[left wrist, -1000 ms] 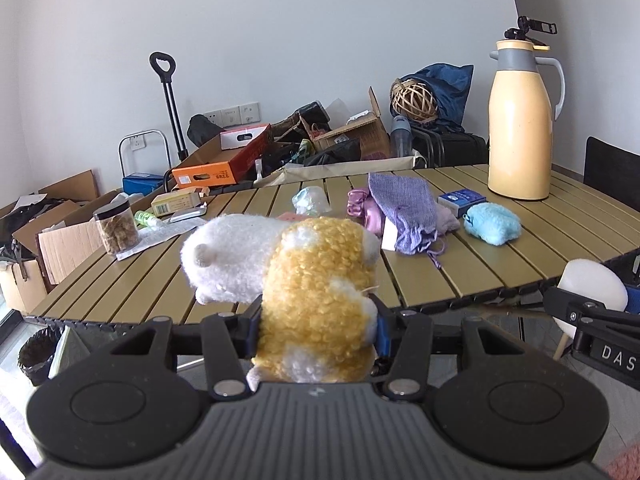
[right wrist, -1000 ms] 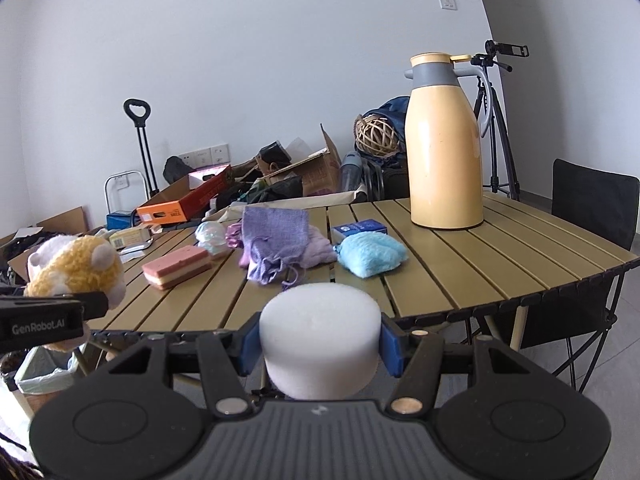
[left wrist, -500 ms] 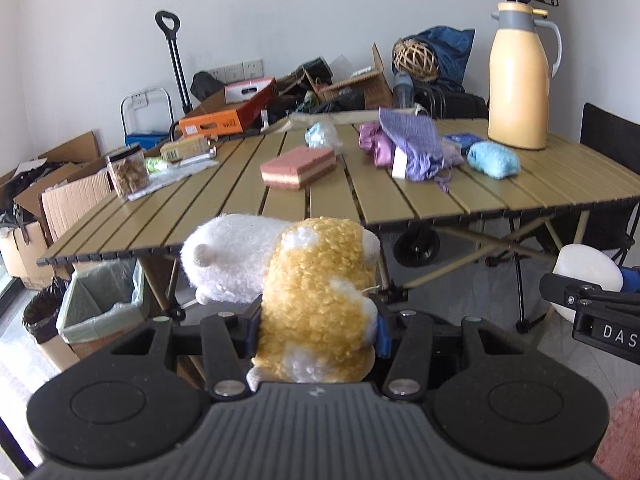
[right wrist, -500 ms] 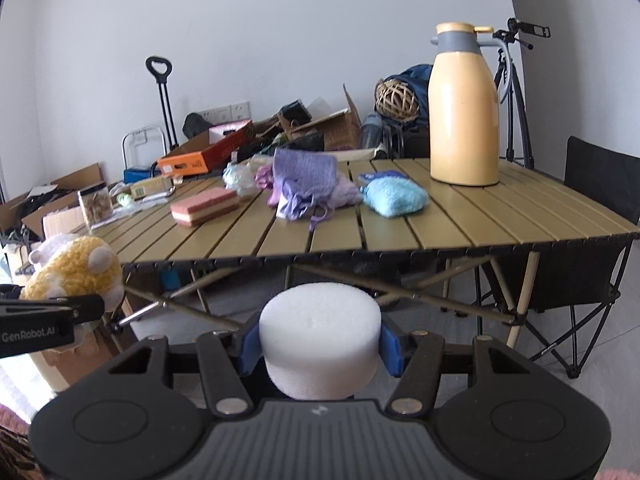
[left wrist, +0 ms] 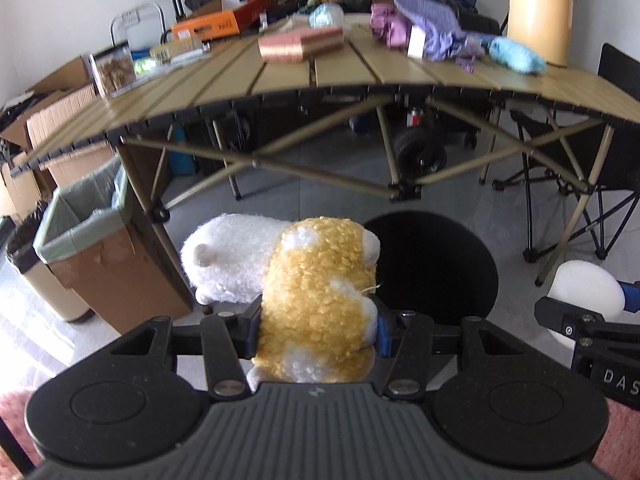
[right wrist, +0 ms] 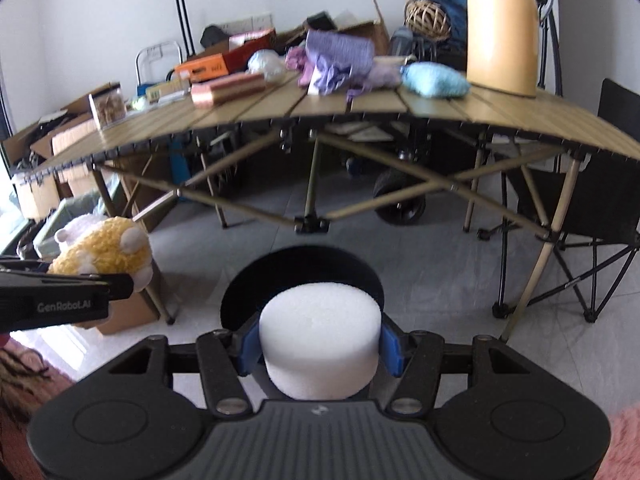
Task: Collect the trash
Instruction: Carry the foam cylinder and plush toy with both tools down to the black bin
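Both grippers are loaded, the left gripper (left wrist: 316,330) clamped on the plush toy (left wrist: 304,292), the right gripper (right wrist: 319,346) on the foam puck (right wrist: 319,344), so centre each over the black bin (left wrist: 436,268) at twelve o'clock before releasing.

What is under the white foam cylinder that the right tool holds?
Directly below the white foam cylinder held by the right tool is a round black bin, its mouth open. The interior looks dark, so its contents cannot be seen; the foam covers part of the opening.
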